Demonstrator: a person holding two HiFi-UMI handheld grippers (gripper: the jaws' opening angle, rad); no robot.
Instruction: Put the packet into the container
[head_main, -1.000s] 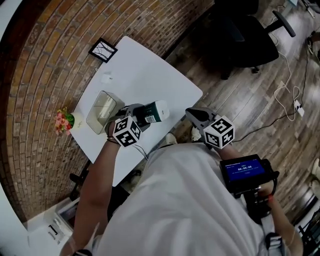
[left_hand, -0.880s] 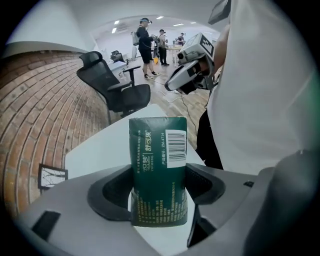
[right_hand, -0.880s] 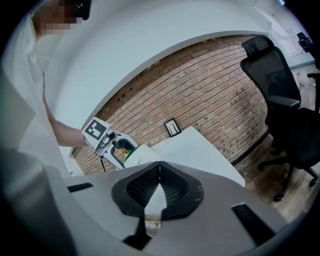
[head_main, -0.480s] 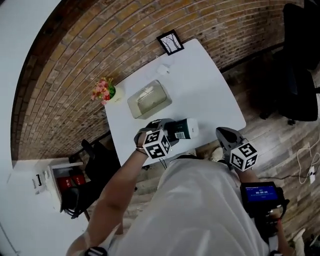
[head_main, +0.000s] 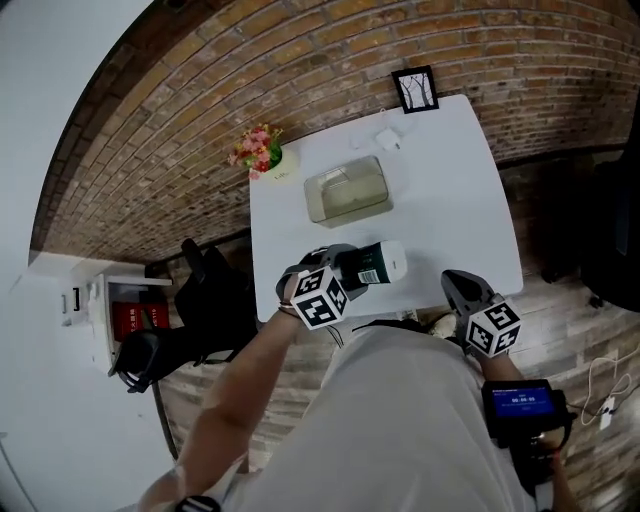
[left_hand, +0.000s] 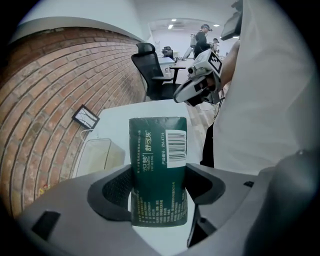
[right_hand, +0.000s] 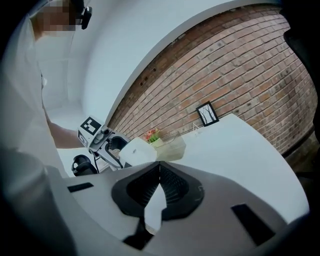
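The right gripper (right_hand: 159, 172), jaws together on nothing, hangs off the near edge of the table (head_main: 470, 200), probably to keep clear. The left gripper (left_hand: 159, 187) clamps the green packet (left_hand: 158, 160) by one end above that edge. The packet's long axis runs along the jaws, barcode end leading, seemingly ready to go endwise into the container (head_main: 347, 190) beyond.

Dark green packet (head_main: 372, 266) with a white barcode patch; clear container (head_main: 347, 192); white surface (head_main: 460, 190); red-brown brick wall (head_main: 200, 120); pink flowers (head_main: 256, 147) at the container's ten o'clock.
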